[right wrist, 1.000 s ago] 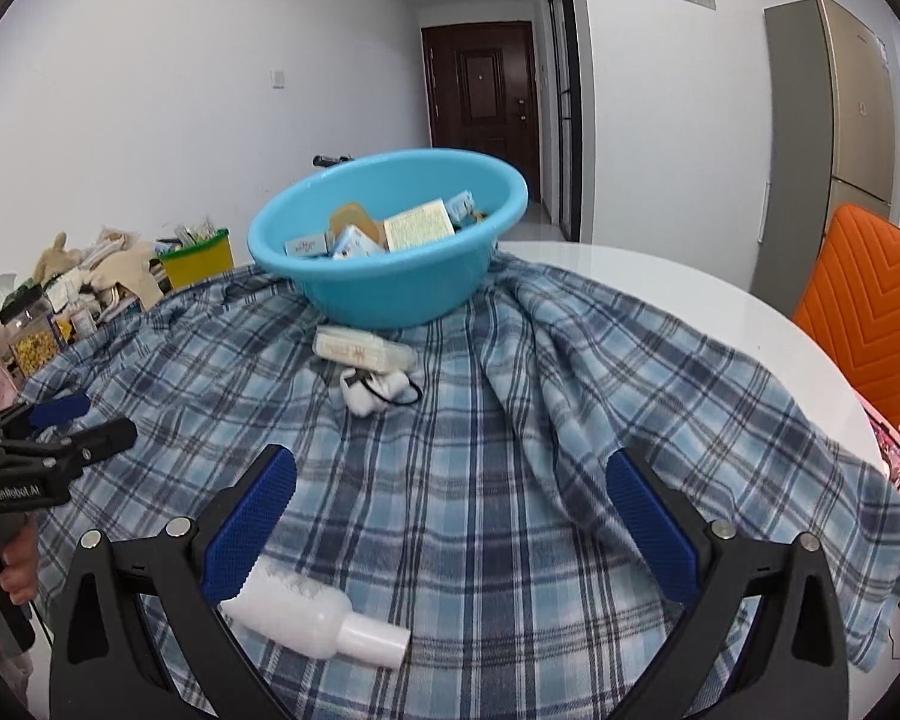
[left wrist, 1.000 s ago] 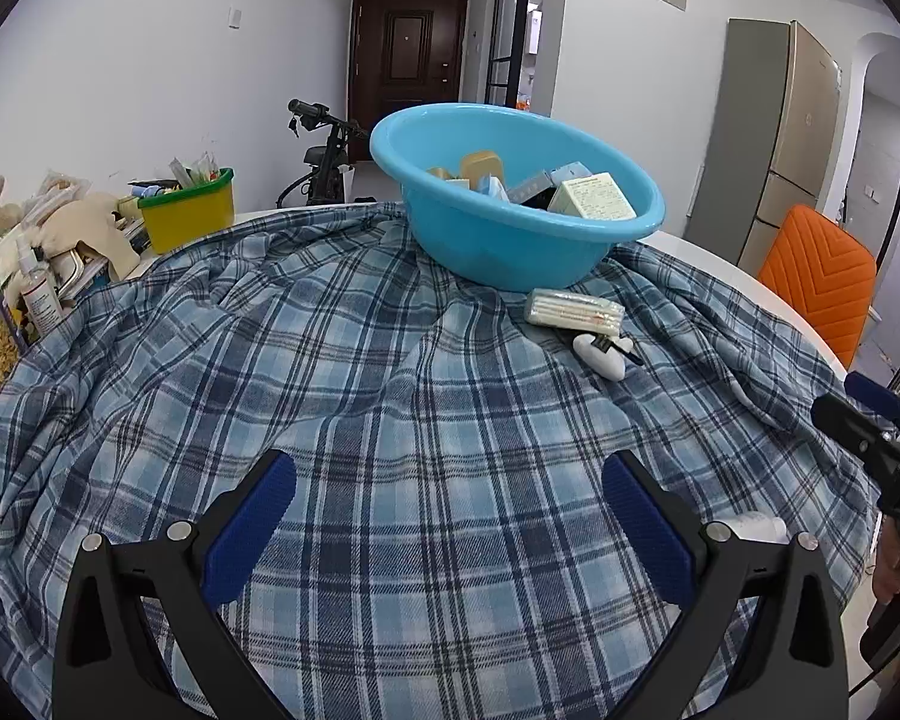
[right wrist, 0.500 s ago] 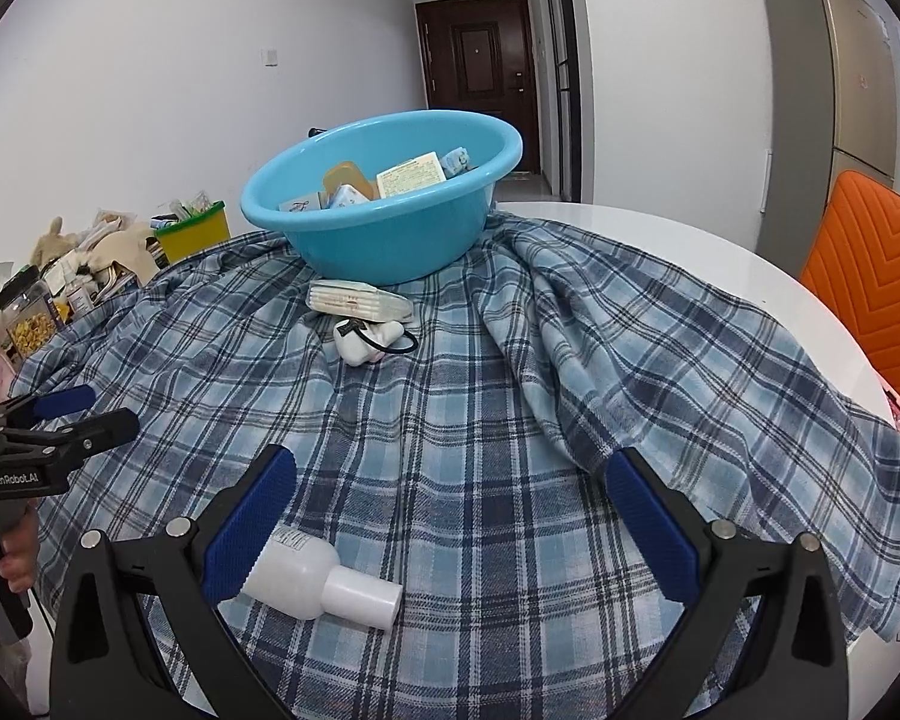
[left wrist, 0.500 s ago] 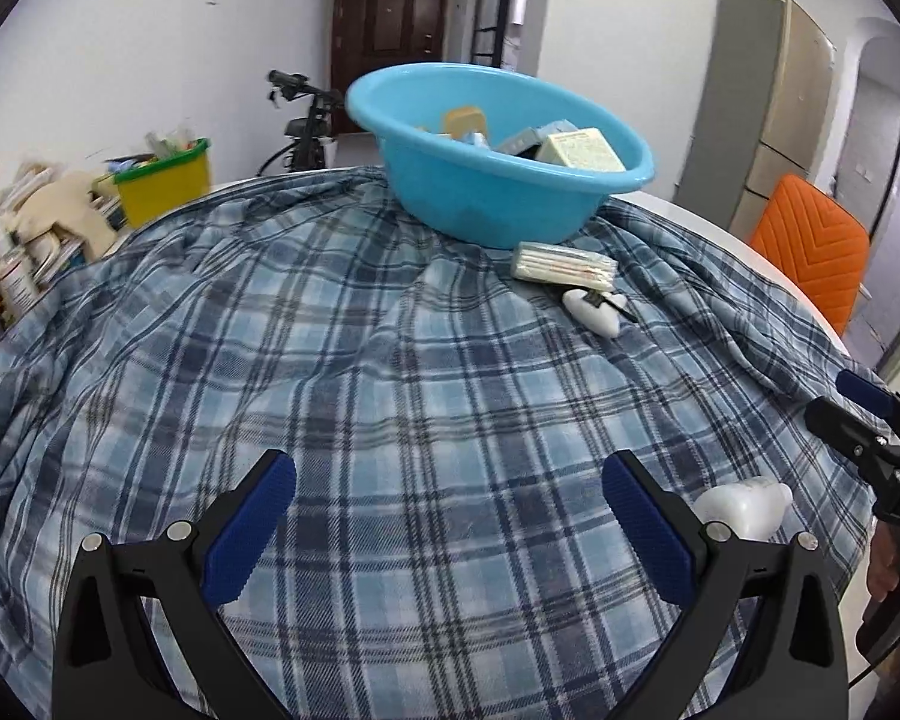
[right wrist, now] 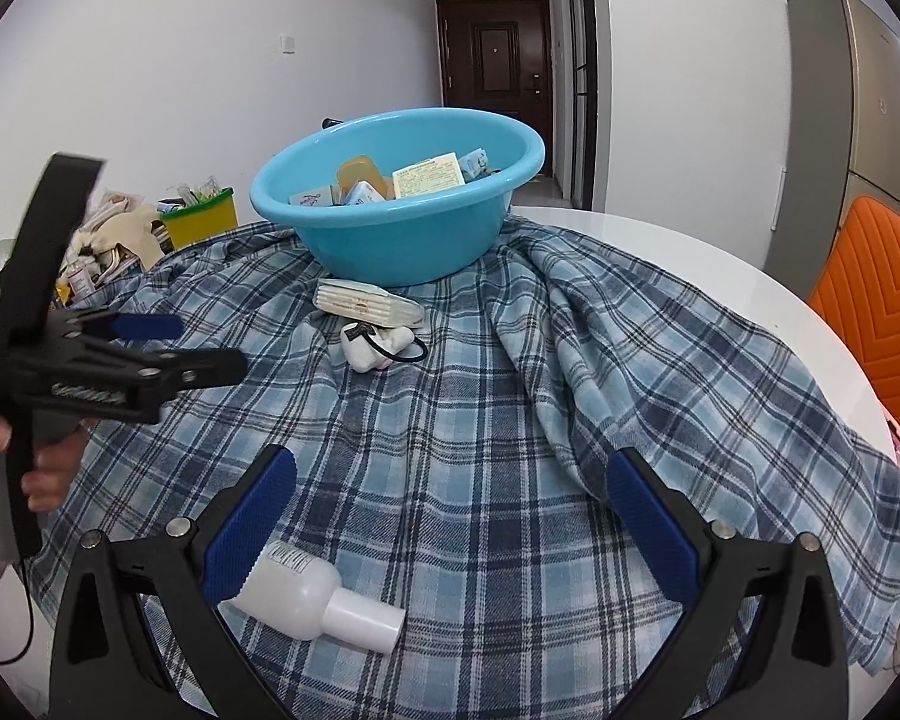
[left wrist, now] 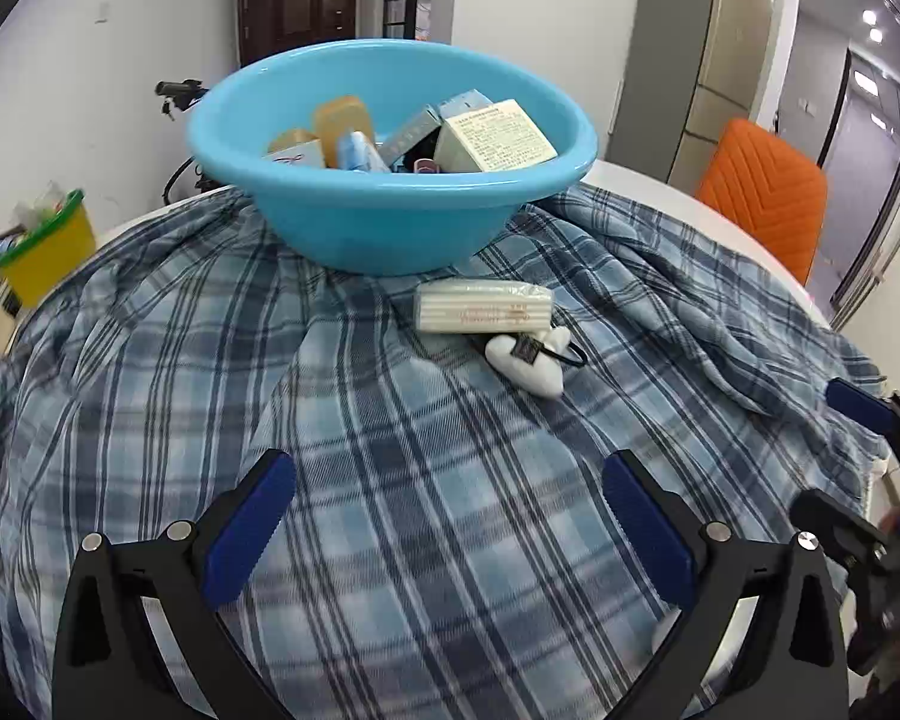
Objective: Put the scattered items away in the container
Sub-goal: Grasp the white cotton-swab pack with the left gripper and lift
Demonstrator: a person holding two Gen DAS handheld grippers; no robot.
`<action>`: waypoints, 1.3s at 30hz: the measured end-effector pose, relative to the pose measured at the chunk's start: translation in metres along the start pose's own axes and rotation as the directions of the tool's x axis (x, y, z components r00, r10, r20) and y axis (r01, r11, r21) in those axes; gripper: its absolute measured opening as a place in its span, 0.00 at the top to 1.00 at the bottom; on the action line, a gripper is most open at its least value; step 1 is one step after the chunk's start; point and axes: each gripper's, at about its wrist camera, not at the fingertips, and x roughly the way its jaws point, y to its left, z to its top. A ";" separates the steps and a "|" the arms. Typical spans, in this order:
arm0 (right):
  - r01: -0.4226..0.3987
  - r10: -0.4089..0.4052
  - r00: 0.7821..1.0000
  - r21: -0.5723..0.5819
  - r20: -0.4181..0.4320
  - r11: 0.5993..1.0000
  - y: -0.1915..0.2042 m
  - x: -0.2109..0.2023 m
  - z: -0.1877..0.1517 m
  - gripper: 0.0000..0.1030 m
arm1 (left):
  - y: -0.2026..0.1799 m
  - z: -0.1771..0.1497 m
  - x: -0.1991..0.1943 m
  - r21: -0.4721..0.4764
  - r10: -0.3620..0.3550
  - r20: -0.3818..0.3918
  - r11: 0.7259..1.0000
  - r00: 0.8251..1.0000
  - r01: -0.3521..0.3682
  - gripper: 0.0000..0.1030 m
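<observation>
A light blue basin (left wrist: 390, 204) (right wrist: 399, 228) holding several small boxes sits at the far side of the plaid cloth. In front of it lie a cream ribbed packet (left wrist: 483, 306) (right wrist: 366, 303) and a small white object with a black cord (left wrist: 531, 360) (right wrist: 375, 345). A white bottle (right wrist: 315, 591) lies on its side by my right gripper's left finger. My right gripper (right wrist: 450, 531) is open over the cloth, empty. My left gripper (left wrist: 447, 531) (right wrist: 150, 348) is open too, nothing between its fingers, short of the packet.
A blue plaid cloth (left wrist: 390, 480) covers the round white table (right wrist: 690, 252). A yellow bin with a green rim (left wrist: 42, 246) (right wrist: 201, 222) and clutter stand at the left. An orange chair (left wrist: 762, 192) (right wrist: 882, 300) is at the right. A hand (right wrist: 48, 468) holds the left gripper's handle.
My left gripper has moved forward toward the basin and the packet. The right gripper has drawn closer to the white bottle, which now lies beside its left finger.
</observation>
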 end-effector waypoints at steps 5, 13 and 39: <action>0.035 -0.035 0.999 -0.003 -0.025 0.999 -0.004 0.013 0.010 0.00 | -0.007 0.016 0.023 0.040 0.000 -0.032 0.999 0.999 0.001 0.00; 0.072 -0.072 0.997 -0.020 -0.036 0.997 -0.015 0.041 0.035 0.00 | -0.020 0.041 0.047 0.086 0.007 -0.042 0.996 0.999 -0.003 0.00; 0.012 -0.016 0.993 -0.038 -0.115 0.999 -0.036 0.080 0.050 0.00 | -0.026 0.062 0.093 0.121 0.036 -0.057 0.992 0.998 -0.029 0.26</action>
